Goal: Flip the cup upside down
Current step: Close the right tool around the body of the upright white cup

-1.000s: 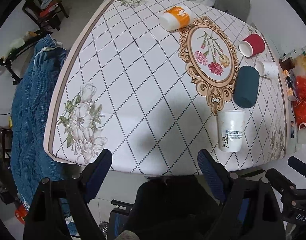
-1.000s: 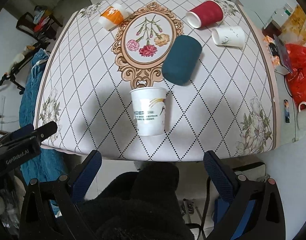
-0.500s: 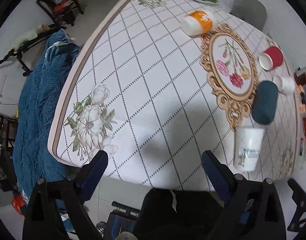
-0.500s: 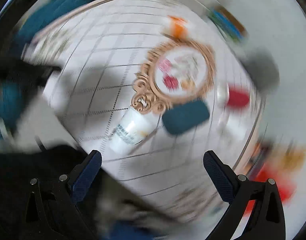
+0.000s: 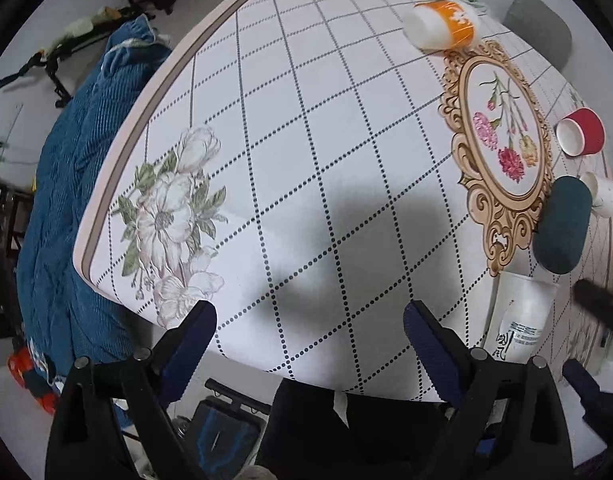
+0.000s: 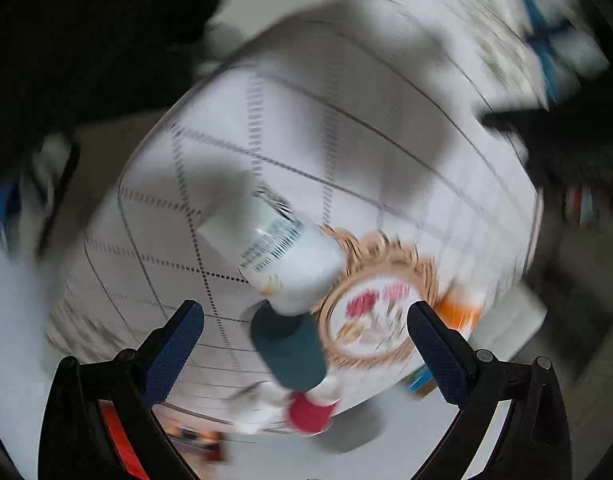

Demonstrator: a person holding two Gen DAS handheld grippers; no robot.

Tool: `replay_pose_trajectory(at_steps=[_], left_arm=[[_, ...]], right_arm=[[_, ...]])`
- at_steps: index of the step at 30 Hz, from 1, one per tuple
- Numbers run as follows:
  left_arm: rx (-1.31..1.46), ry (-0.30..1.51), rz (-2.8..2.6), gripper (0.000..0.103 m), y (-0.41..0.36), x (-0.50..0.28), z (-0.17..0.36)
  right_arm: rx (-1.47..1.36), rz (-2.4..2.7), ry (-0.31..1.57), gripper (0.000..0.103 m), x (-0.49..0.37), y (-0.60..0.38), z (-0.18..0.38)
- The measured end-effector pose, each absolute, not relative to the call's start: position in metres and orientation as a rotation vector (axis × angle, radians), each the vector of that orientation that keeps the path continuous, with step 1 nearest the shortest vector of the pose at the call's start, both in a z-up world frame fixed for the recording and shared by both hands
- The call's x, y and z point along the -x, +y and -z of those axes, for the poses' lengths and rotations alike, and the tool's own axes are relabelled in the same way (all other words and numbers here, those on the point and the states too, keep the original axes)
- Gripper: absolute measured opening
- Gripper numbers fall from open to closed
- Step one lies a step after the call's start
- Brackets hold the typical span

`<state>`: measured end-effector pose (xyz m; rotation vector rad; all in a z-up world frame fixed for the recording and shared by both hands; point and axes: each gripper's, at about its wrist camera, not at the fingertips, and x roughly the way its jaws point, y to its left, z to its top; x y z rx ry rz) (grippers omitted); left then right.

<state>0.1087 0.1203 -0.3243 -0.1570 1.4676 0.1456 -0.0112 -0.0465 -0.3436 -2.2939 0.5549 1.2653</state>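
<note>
A white paper cup with printed text (image 5: 520, 316) stands mouth-up near the table's front right edge in the left wrist view. In the blurred, rotated right wrist view the same cup (image 6: 284, 258) sits above and between the fingers. My right gripper (image 6: 305, 334) is open and empty, above the table and apart from the cup. My left gripper (image 5: 309, 330) is open and empty over the front edge, left of the cup.
A dark teal cup (image 5: 560, 224) lies on its side just behind the white cup. A red cup (image 5: 580, 132), a small white cup (image 5: 602, 192) and an orange cup (image 5: 442, 24) lie on the floral tablecloth (image 5: 306, 140). A blue quilt (image 5: 66, 200) hangs left.
My right gripper has swung round fast, so its view is rotated and blurred; the cup now sits nearer its fingers. My left gripper moved closer to the table and left.
</note>
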Motion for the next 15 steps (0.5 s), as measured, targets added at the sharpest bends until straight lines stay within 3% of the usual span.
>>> replay_pose_trajectory(at_steps=[8, 15], left_arm=[[0.198, 1.507, -0.174, 0.096, 0.12, -0.101, 0.347], [0.225, 1.522, -0.196, 0.096, 0.125, -0.092, 0.356]], right_arm=[[2.626, -1.473, 0.103, 0.103, 0.024, -0.078, 0.381], [2.709, -1.551, -0.033, 0.102, 0.023, -0.087, 0.396]])
